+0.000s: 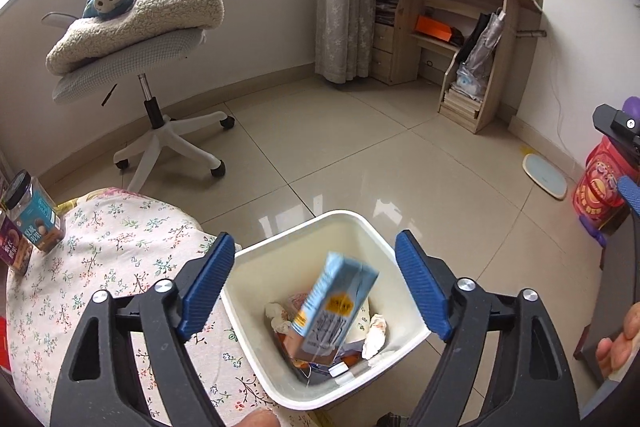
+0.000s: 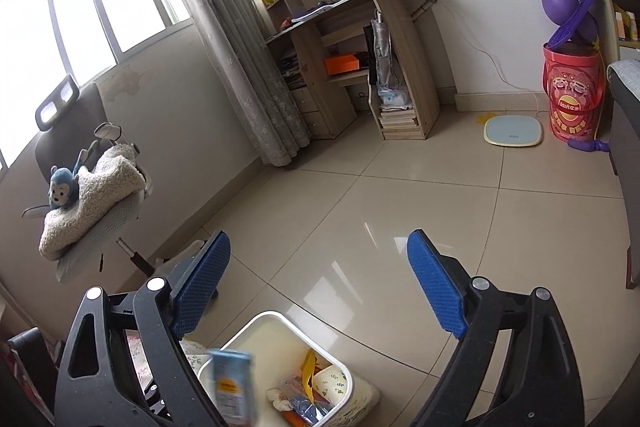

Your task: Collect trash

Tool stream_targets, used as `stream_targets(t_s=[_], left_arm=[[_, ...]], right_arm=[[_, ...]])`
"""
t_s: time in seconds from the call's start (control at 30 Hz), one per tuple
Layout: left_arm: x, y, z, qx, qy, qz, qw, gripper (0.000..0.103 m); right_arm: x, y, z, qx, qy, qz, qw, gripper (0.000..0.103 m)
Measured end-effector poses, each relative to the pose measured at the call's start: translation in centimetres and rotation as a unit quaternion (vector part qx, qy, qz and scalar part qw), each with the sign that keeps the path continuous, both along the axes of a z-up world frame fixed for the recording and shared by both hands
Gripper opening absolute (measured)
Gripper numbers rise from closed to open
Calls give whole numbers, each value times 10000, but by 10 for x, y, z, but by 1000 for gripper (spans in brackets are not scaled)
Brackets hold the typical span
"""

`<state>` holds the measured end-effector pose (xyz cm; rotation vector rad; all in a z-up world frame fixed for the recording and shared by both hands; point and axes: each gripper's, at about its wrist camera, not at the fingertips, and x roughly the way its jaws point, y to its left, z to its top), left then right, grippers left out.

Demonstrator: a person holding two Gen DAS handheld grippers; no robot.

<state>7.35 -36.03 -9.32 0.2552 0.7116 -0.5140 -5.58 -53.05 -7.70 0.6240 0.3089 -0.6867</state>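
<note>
A white trash bin stands on the tiled floor beside a table with a floral cloth. A light-blue carton is blurred in mid-air over the bin, between and below the fingers, touching neither. My left gripper is open and empty above the bin. Crumpled paper and wrappers lie inside the bin. In the right wrist view the bin and the blurred carton show at the bottom. My right gripper is open and empty, above and beyond the bin.
A jar and a snack packet stand at the table's left edge. An office chair with a blanket and toy monkey stands far left. A desk with shelves, a scale and a red drum line the far wall.
</note>
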Motion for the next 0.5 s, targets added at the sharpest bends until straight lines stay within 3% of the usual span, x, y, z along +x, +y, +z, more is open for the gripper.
stream_targets(t_s=[0.23, 0.5], left_arm=[[-16, 24, 19, -169, -242, 168, 9994, 94], [-26, 85, 42, -329, -602, 612, 9958, 96]], right_arm=[[-5, 28, 12, -433, 3, -1, 9991, 95], [-3, 80, 24, -999, 12, 290, 9946, 96]])
